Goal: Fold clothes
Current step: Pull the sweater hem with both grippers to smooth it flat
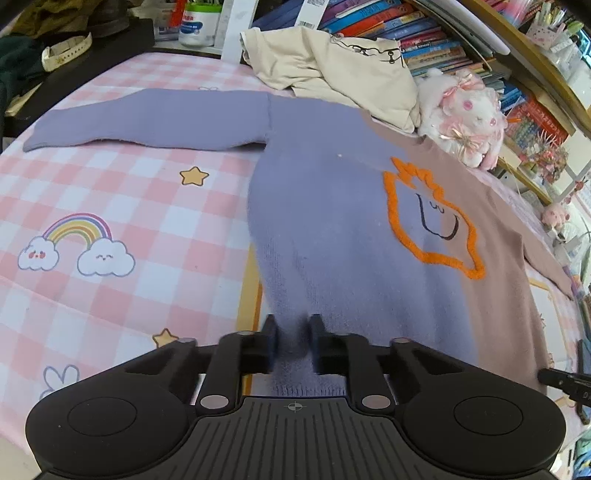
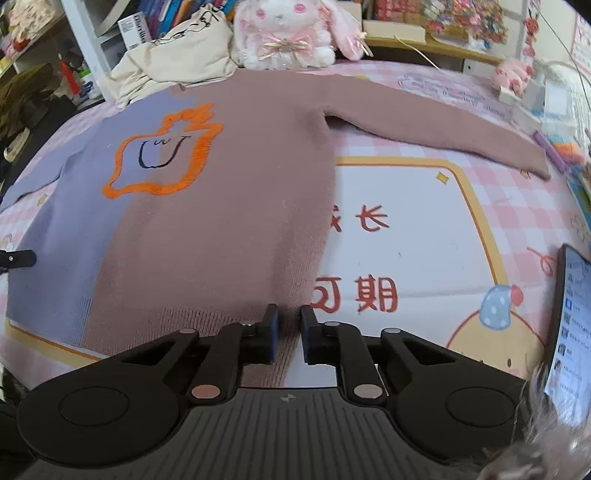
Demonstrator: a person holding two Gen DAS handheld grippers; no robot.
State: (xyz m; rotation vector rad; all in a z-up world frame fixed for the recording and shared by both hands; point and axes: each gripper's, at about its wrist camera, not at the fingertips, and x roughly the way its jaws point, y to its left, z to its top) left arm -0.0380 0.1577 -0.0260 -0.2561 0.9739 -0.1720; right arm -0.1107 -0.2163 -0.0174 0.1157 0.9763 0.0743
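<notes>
A two-tone sweater, purple [image 1: 325, 206] on one half and brown [image 2: 229, 206] on the other, lies flat on the bed with an orange-outlined motif [image 2: 166, 147] on its chest. Its purple sleeve [image 1: 147, 118] stretches left and its brown sleeve [image 2: 443, 125] stretches right. At the sweater's hem, my left gripper [image 1: 294, 339] is shut on a bunch of purple knit. My right gripper [image 2: 289, 332] is shut on the brown hem near the sweater's right edge. Part of each gripper shows at the edge of the other's view.
The pink checked bedsheet [image 1: 129, 206] carries cartoon prints. A cream garment [image 1: 332, 62] and a white-pink plush rabbit [image 2: 284, 33] lie just beyond the sweater's collar. Bookshelves [image 1: 406, 29] stand behind. A lit phone [image 2: 569, 332] is propped at the right edge.
</notes>
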